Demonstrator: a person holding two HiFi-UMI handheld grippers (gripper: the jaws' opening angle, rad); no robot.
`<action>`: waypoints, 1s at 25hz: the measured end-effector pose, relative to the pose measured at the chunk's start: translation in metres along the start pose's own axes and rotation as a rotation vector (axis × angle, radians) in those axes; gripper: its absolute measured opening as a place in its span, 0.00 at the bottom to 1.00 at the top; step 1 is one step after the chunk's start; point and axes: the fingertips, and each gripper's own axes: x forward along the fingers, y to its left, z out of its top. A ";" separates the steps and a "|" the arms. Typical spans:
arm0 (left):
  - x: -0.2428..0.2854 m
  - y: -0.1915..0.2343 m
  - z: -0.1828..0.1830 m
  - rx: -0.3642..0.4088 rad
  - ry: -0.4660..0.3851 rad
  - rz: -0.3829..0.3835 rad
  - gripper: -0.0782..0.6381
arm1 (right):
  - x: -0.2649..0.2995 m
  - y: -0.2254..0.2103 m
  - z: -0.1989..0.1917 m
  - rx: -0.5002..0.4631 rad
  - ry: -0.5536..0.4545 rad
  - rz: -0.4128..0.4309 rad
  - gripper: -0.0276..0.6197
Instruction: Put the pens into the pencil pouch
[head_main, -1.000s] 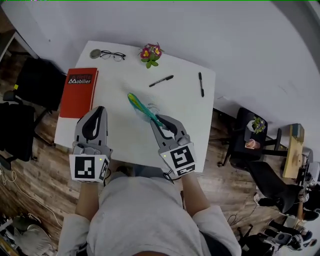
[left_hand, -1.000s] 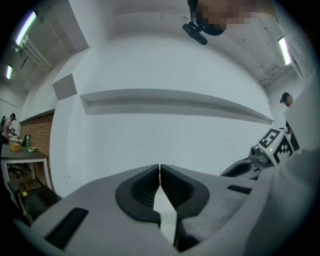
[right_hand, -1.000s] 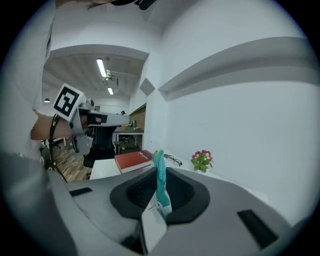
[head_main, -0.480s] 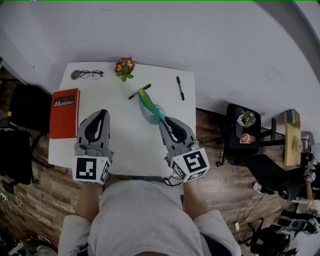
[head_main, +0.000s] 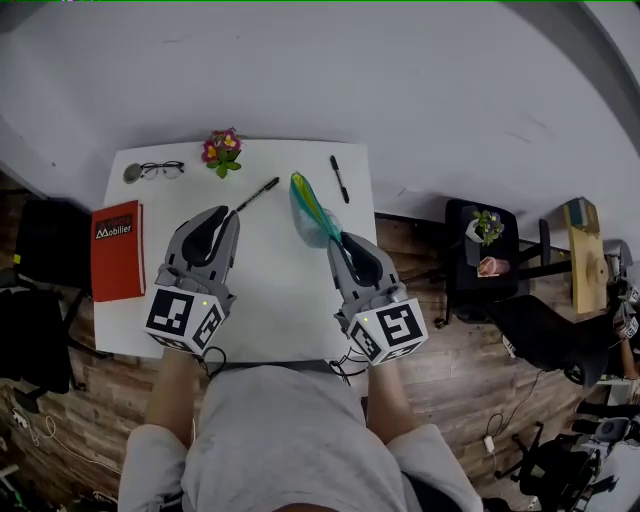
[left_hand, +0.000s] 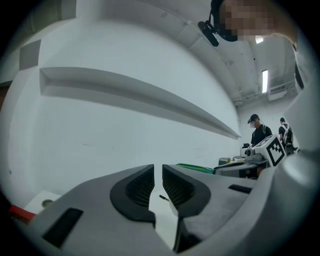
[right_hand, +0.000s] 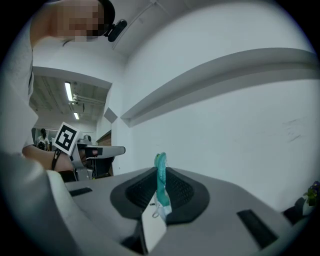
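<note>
A translucent teal pencil pouch (head_main: 310, 208) hangs above the white table (head_main: 280, 300), pinched at its lower end by my right gripper (head_main: 345, 241), which is shut on it. In the right gripper view the pouch's edge (right_hand: 160, 186) stands up between the pads. One black pen (head_main: 255, 192) lies slantwise just beyond my left gripper (head_main: 222, 216). A second black pen (head_main: 340, 178) lies near the table's far right. My left gripper (left_hand: 156, 171) holds nothing; its jaws leave a narrow slit, through which the nearer pen (left_hand: 163, 198) shows.
A red book (head_main: 115, 250) lies at the table's left edge, with glasses (head_main: 160, 169) and a small flower pot (head_main: 222, 150) along the far side by the wall. Dark chairs (head_main: 490, 270) stand on the wood floor to the right.
Both grippers have moved forward over the table. The left gripper's tips now lie close to the nearer pen. The right gripper has carried the pouch up toward the far right, between the two pens.
</note>
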 end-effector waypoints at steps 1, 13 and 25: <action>0.008 0.002 -0.003 -0.003 0.020 -0.019 0.15 | 0.000 -0.003 0.000 0.005 -0.003 -0.011 0.14; 0.099 0.004 -0.072 0.073 0.366 -0.281 0.29 | -0.003 -0.012 0.011 0.056 -0.030 -0.135 0.14; 0.168 0.031 -0.193 0.169 0.685 -0.344 0.28 | 0.002 -0.005 0.001 0.058 0.022 -0.220 0.14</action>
